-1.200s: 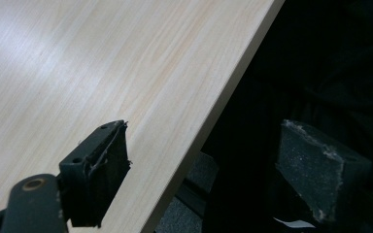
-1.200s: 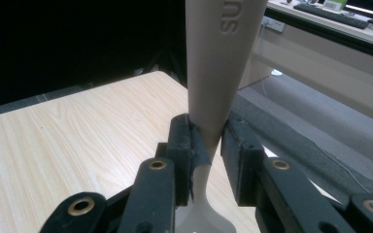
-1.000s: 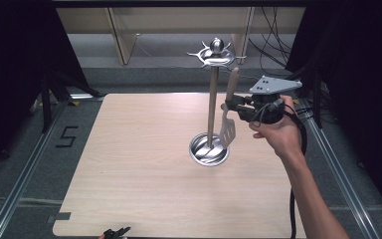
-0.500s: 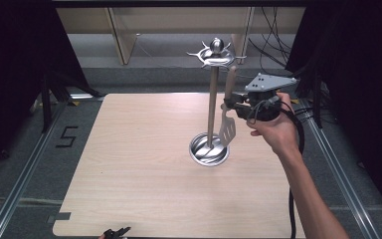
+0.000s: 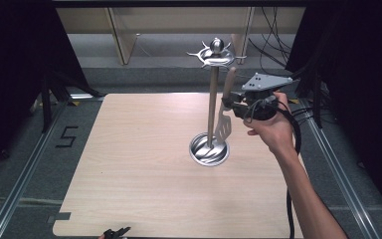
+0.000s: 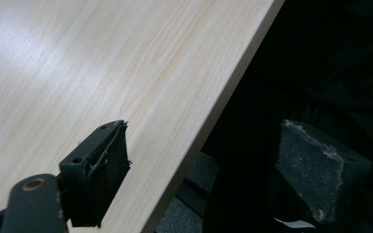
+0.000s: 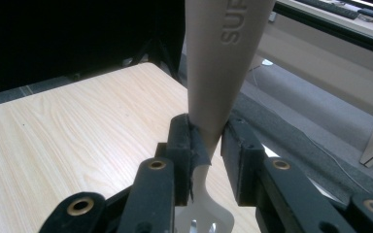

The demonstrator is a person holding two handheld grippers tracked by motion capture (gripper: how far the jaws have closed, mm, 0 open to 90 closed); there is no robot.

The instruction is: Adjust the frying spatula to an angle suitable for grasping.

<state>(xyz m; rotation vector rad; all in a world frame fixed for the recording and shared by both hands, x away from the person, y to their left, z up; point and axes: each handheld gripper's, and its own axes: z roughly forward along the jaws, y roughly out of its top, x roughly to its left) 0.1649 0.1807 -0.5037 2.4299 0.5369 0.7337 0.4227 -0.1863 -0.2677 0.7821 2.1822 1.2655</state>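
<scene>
The right hand-held gripper [image 5: 229, 103] is clamped on the neck of a slotted spatula [image 5: 226, 117], just where the beige handle narrows toward the metal blade. In the right gripper view the two black jaws pinch that taper from either side [image 7: 208, 141], with the handle [image 7: 226, 58] rising above them and the pale blade dropping below. The spatula hangs upright, just beside the post of a metal utensil stand [image 5: 212, 99], its blade above the stand's round base [image 5: 209, 149], which sits on the counter [image 5: 129, 164]. The handle tip reaches up near the ring of hooks at the top [image 5: 216, 56]; whether it is already on a hook I cannot tell

It looks a light tool: a stiff moulded handle, likely smooth and a bit slippery, and a thin metal blade that is probably springy. The neck seems a sound place to hold, since the taper wedges between the pads and keeps the tool from sliding down, though it could pivot if the handle knocks the post. The stand itself looks top-heavy and may tip under a sideways push

The left hand-held gripper [image 6: 199, 170] has its jaws wide apart and holds nothing, sitting at the near edge of the counter [image 5: 115, 232]
</scene>
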